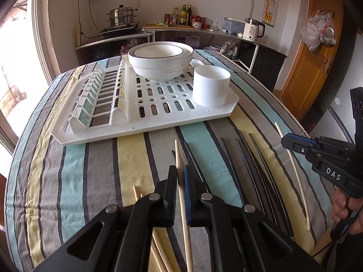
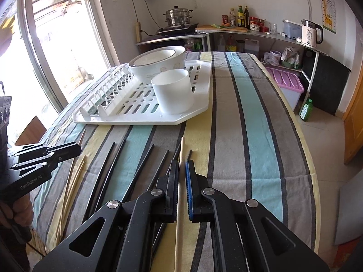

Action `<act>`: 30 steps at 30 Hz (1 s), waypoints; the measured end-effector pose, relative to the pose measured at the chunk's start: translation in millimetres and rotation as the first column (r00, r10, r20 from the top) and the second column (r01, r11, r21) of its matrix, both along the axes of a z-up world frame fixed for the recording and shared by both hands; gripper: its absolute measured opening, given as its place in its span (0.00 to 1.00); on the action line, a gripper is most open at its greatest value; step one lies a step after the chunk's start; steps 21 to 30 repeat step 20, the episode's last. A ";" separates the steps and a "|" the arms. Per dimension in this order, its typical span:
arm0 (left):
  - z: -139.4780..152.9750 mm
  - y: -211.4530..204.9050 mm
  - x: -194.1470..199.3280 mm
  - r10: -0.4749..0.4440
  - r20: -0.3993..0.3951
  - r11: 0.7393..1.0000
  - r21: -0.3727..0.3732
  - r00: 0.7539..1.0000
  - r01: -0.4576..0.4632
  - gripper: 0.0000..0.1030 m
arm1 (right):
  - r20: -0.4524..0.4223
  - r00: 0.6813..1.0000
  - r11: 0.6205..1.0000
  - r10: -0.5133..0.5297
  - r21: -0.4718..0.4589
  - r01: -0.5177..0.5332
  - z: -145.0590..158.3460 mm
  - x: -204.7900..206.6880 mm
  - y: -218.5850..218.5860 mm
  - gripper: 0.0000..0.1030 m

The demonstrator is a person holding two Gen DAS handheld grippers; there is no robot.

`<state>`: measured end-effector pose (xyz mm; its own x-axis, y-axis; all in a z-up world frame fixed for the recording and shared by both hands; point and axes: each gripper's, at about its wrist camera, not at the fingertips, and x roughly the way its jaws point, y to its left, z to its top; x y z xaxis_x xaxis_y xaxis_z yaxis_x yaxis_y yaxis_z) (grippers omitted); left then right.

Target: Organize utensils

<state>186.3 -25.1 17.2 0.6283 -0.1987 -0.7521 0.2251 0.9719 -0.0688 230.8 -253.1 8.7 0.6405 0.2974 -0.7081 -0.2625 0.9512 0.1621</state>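
My left gripper [image 1: 180, 172] is shut on a wooden chopstick [image 1: 179, 156] that runs between its jaws, low over the striped tablecloth. My right gripper [image 2: 182, 165] is shut on a pale wooden chopstick [image 2: 182, 149]; that gripper also shows at the right of the left wrist view [image 1: 286, 138]. Several black chopsticks [image 1: 249, 165] lie on the cloth between the two grippers and show in the right wrist view [image 2: 106, 172]. More wooden chopsticks [image 2: 74, 181] lie near the left gripper [image 2: 76, 148]. A white cup [image 1: 211, 86] stands on the white drying rack [image 1: 145, 127].
Two stacked white bowls [image 1: 161, 61] sit at the back of the rack, beside its plate slots [image 1: 99, 95]. The cup [image 2: 173, 93] and rack [image 2: 140, 119] show left of centre in the right wrist view. The table edge [image 2: 310, 158] drops to the floor on the right.
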 end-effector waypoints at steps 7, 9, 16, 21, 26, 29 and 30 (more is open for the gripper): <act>35.3 10.8 -11.9 0.003 0.096 0.998 -0.064 0.995 0.004 0.06 | 0.094 0.996 0.999 -0.009 0.043 0.005 29.7 -11.1 -4.8 0.06; 43.4 13.1 -15.4 0.004 0.119 0.997 -0.075 0.993 0.005 0.06 | 0.113 0.994 0.999 -0.014 0.050 0.009 35.5 -14.1 -5.9 0.06; 62.1 17.8 -29.3 0.006 0.176 0.995 -0.098 0.984 0.012 0.06 | 0.170 0.985 0.998 -0.010 0.058 0.000 50.8 -26.8 -6.3 0.06; 67.9 18.3 -36.2 0.002 0.195 0.995 -0.101 0.981 0.018 0.06 | 0.200 0.980 0.999 -0.004 0.053 -0.007 57.2 -37.0 -5.2 0.06; 67.9 18.3 -36.2 0.002 0.195 0.995 -0.101 0.981 0.018 0.06 | 0.200 0.980 0.999 -0.004 0.053 -0.007 57.2 -37.0 -5.2 0.06; 67.9 18.3 -36.2 0.002 0.195 0.995 -0.101 0.981 0.018 0.06 | 0.200 0.980 0.999 -0.004 0.053 -0.007 57.2 -37.0 -5.2 0.06; 67.9 18.3 -36.2 0.002 0.195 0.995 -0.101 0.981 0.018 0.06 | 0.200 0.980 0.999 -0.004 0.053 -0.007 57.2 -37.0 -5.2 0.06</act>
